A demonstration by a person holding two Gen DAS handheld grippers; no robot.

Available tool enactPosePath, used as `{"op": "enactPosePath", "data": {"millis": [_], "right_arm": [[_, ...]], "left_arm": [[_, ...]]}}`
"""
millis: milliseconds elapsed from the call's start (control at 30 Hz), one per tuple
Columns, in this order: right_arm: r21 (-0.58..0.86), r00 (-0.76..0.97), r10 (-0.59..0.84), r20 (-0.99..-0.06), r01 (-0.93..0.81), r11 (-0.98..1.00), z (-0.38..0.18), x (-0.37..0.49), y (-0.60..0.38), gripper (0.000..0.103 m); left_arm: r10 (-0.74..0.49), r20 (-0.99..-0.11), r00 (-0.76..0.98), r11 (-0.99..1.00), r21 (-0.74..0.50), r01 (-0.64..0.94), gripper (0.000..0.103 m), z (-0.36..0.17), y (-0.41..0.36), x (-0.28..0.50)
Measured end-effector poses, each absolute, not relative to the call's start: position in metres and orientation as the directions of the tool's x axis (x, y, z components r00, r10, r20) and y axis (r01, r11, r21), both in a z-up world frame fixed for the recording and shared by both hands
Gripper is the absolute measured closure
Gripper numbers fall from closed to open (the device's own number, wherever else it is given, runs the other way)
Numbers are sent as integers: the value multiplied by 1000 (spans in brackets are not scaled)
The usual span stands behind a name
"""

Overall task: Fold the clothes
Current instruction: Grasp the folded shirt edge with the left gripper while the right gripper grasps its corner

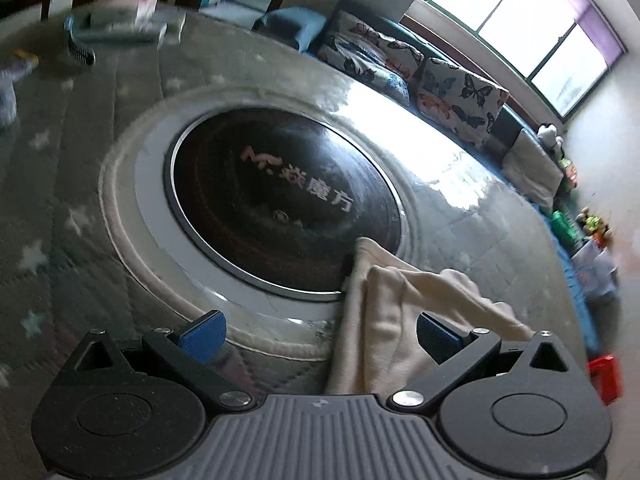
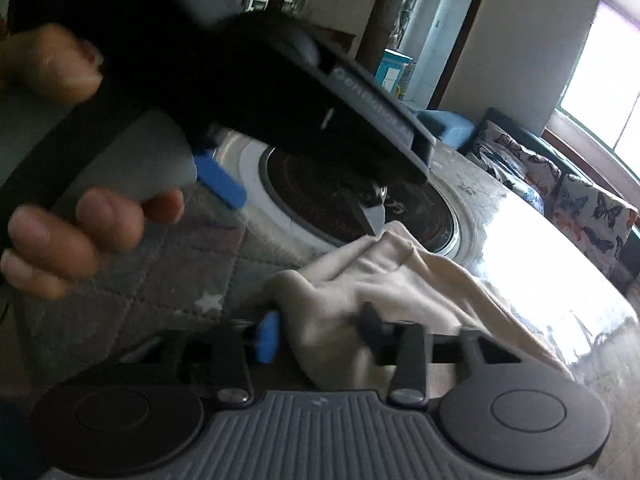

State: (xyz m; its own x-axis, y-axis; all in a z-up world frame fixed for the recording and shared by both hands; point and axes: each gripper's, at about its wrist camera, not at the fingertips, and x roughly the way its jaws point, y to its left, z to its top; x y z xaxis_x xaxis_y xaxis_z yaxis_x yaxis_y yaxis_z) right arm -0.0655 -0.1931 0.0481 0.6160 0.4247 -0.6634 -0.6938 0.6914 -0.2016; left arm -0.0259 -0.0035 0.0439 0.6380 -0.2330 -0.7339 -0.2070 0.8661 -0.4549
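Note:
A cream-coloured garment (image 1: 392, 312) lies bunched on the round table, partly over the black round cooktop (image 1: 280, 200). My left gripper (image 1: 320, 338) is open, and the cloth runs between its blue pads without being pinched. In the right wrist view the same garment (image 2: 360, 280) is gathered between the fingers of my right gripper (image 2: 320, 338), which is shut on a fold of it. The left gripper's body and the hand holding it (image 2: 80, 236) fill the upper left of that view.
The table carries a grey star-patterned quilted cover (image 1: 52, 216) under clear plastic. Boxes and a comb (image 1: 80, 50) lie at its far edge. A sofa with butterfly cushions (image 1: 456, 96) stands behind, below a bright window (image 1: 532, 28).

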Motion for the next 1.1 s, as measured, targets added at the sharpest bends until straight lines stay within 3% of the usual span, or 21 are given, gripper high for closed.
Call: {"op": "enactPosePath", "data": {"millis": [33,333,400,467,500,567,667,833,1100], "right_arm": [[-186,617,432,-658,-689,700,50,-65,-195,83],[54,626,545,-558,-627,777,90,-65,-241,87],[64,617,553,-560,-634,771,90,-69,-245,87],[64,607,556,-567,-641,765,87,-73,-247,89],[71,605,557,-569,-638,766,86,-74,-251,89],[88,591,569,-572,-645,759,83,-75,-255,89],[104,602,561,-568,-623,775,81,-76,-270,86],[143,637,532,-557,-558,817,80,-75,-305,68],[123,764,242,-598,-211,970,65,-37,-389,59]], "left_arm": [[-247,-731,636,856,-473,-210,0,43,-4,-25],[-391,-686,613,740,-631,-233,3,35,-16,-16],[-437,-667,603,714,-665,-218,11,32,-23,-13],[-440,-669,599,726,-658,-201,32,30,-30,-11],[-439,-672,596,733,-652,-196,36,29,-31,-11],[-453,-680,576,745,-644,-174,66,27,-35,-9],[-445,-695,565,768,-621,-159,78,26,-37,-8],[-425,-703,570,794,-592,-138,80,27,-40,-11],[-379,-721,580,848,-522,-94,80,31,-50,-13]]}}
